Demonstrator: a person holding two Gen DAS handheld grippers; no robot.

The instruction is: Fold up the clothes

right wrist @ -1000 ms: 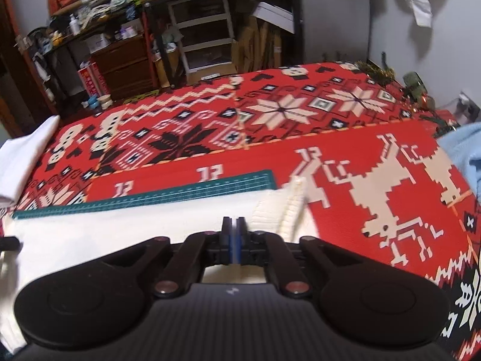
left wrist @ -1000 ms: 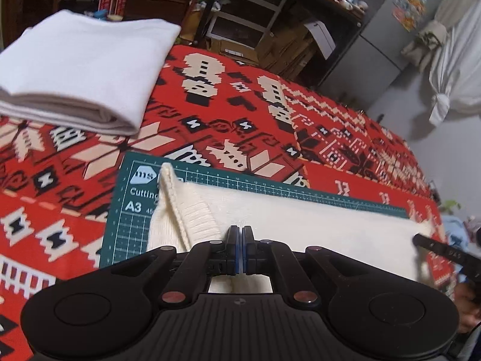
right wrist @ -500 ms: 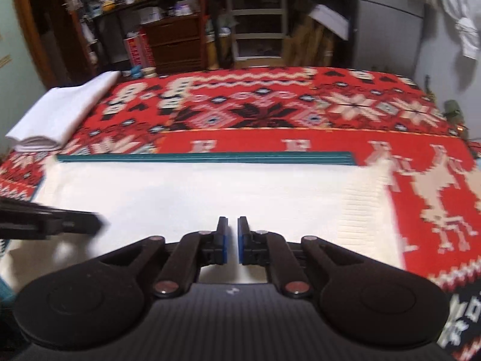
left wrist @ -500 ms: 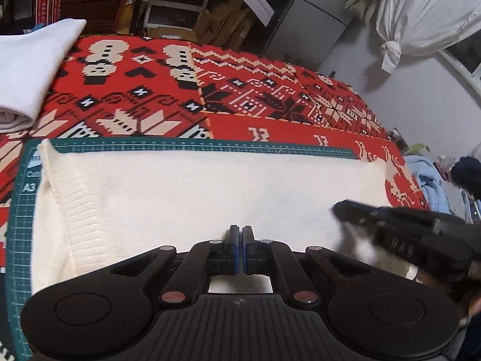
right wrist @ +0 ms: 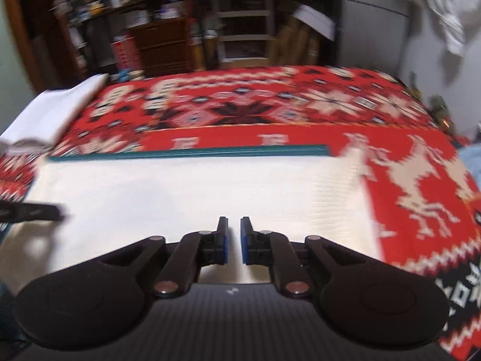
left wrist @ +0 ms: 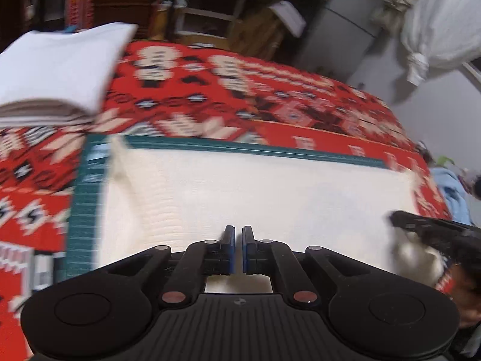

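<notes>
A cream knitted garment (left wrist: 255, 192) lies flat across a green cutting mat (left wrist: 84, 210) on a red patterned blanket. My left gripper (left wrist: 237, 249) hovers over the garment's near edge, its jaws a narrow gap apart and nothing between them. In the right wrist view, my right gripper (right wrist: 234, 240) sits over the same garment (right wrist: 195, 189) near its ribbed right end, also open with a small gap. Each gripper shows in the other's view: the right gripper (left wrist: 421, 225) at the far right beside a lump of cream cloth, the left gripper (right wrist: 33, 212) at the far left. Both views are motion-blurred.
A folded white stack (left wrist: 60, 66) rests on the blanket at the back left, also seen as the white stack (right wrist: 54, 114) from the right wrist. The mat's far edge (right wrist: 186, 152) borders the garment. Shelves and drawers (right wrist: 240, 27) stand behind; light blue cloth (left wrist: 451, 192) lies at the right.
Both grippers were shut at the garment's near edge a second ago; the right jaws parted first, now the left too. Both views swung and blurred with motion.
</notes>
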